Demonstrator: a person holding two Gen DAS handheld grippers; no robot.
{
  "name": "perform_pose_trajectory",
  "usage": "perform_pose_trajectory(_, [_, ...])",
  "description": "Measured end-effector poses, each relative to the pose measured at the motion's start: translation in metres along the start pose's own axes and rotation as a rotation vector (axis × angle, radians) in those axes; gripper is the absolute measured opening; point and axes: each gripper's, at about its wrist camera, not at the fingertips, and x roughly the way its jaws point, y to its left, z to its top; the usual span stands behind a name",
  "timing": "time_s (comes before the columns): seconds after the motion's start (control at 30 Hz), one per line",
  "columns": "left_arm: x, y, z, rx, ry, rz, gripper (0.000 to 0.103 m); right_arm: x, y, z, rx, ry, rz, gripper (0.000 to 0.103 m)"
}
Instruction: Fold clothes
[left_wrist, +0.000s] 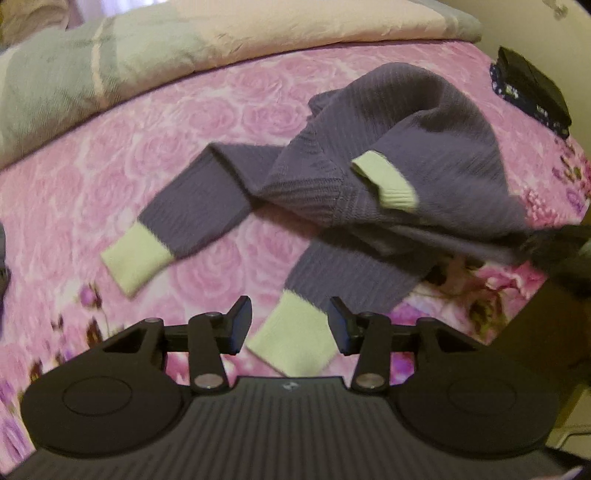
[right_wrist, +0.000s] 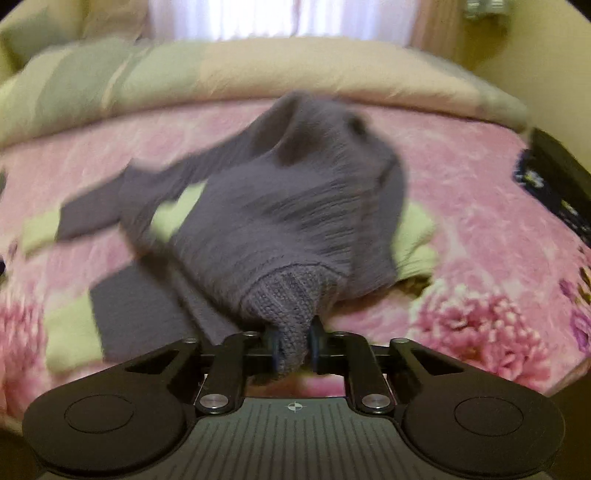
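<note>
A bed under a pink rose-print cover filled both views, a green-and-cream duvet bunched along its far side. On the cover sprawled a purple knit sweater with pale green cuffs, partly lifted toward the right. The right tongs were clamped on a ribbed purple edge, probably the hem, though blur hid detail. The left tongs stood apart, pads clear, a green cuff lying between them.
</note>
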Motion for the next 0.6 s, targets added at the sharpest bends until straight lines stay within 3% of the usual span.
perform_pose_trajectory(0.07, [0.006, -0.005, 0.008, 0.049, -0.017, 0.013, 0.041, -0.011, -0.019, 0.009, 0.061, -0.045, -0.031, 0.010])
perform_pose_trajectory(0.2, [0.019, -0.021, 0.024, 0.157, -0.051, 0.026, 0.041, -0.027, -0.063, 0.032, 0.158, -0.136, -0.173, 0.010])
perform_pose_trajectory(0.37, [0.045, -0.044, 0.044, 0.288, -0.060, -0.003, 0.042, -0.024, -0.124, 0.053, 0.233, -0.161, -0.335, 0.010])
perform_pose_trajectory(0.43, [0.059, -0.054, 0.048, 0.352, -0.055, -0.005, 0.042, -0.018, -0.148, 0.056, 0.273, -0.146, -0.357, 0.010])
perform_pose_trajectory(0.6, [0.095, -0.078, 0.044, 0.564, -0.046, -0.008, 0.045, 0.004, -0.175, 0.066, 0.224, -0.104, -0.347, 0.010])
